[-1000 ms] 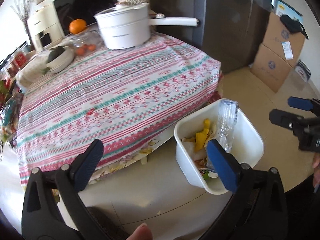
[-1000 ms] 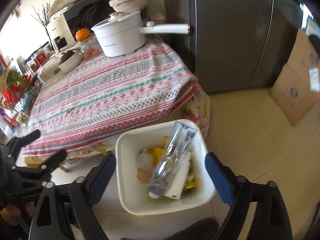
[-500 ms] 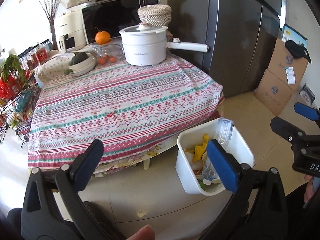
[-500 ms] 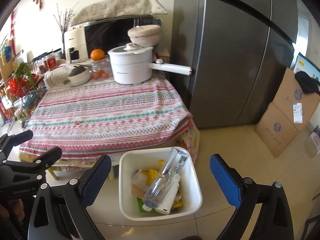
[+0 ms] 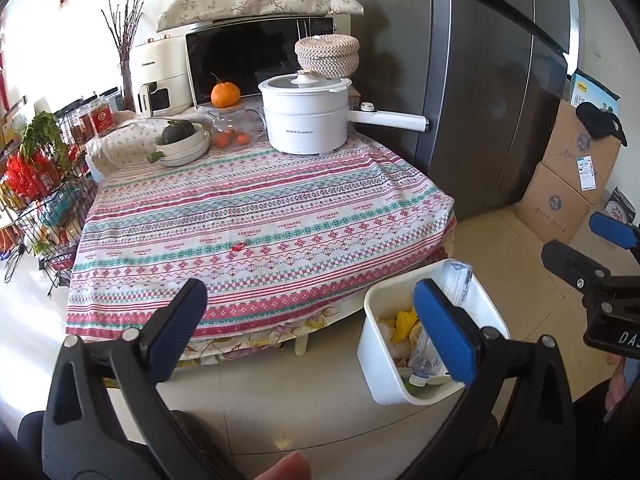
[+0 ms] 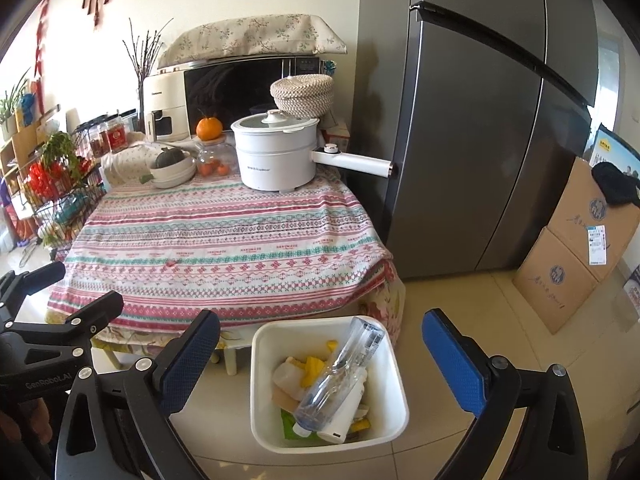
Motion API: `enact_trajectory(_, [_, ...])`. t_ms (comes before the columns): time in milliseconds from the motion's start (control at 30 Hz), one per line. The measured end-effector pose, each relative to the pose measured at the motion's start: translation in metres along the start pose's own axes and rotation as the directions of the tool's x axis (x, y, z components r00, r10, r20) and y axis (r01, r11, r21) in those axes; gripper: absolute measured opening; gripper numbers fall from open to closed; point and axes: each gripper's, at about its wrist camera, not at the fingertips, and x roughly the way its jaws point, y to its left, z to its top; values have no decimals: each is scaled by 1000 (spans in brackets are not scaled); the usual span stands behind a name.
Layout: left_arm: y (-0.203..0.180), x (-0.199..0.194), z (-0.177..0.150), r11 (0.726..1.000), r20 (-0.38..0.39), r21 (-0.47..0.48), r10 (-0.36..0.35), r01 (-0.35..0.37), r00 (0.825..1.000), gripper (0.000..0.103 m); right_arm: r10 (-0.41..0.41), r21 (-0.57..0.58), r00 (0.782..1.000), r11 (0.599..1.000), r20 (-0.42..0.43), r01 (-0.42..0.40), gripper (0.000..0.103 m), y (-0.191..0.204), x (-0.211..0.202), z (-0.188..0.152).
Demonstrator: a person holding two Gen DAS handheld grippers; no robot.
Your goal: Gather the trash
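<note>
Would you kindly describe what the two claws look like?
Both the left claw and right claw have black plastic frames with silver rivets, and fingers faced with textured blue pads. White lettering marks the bodies: "GenRobot.AI" shows on the left one.

In the left wrist view a blue finger pad (image 5: 444, 330) covers part of the white bin (image 5: 378, 376) and most of its clear bottle (image 5: 456, 280). The small red scrap (image 5: 239, 245) on the tablecloth (image 5: 256, 216) is too small to identify (maybe a wrapper).

Bright daylight from the left, blown-out glare there, sharp focus, fisheye-bent dark corners.
</note>
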Motion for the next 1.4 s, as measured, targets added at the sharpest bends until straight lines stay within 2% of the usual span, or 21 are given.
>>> enact_trajectory(1400, [-3,2,1,1000,-16,2,-21,21,1000,103,-7,23,1000,1000,15,7,102,-2,0,2])
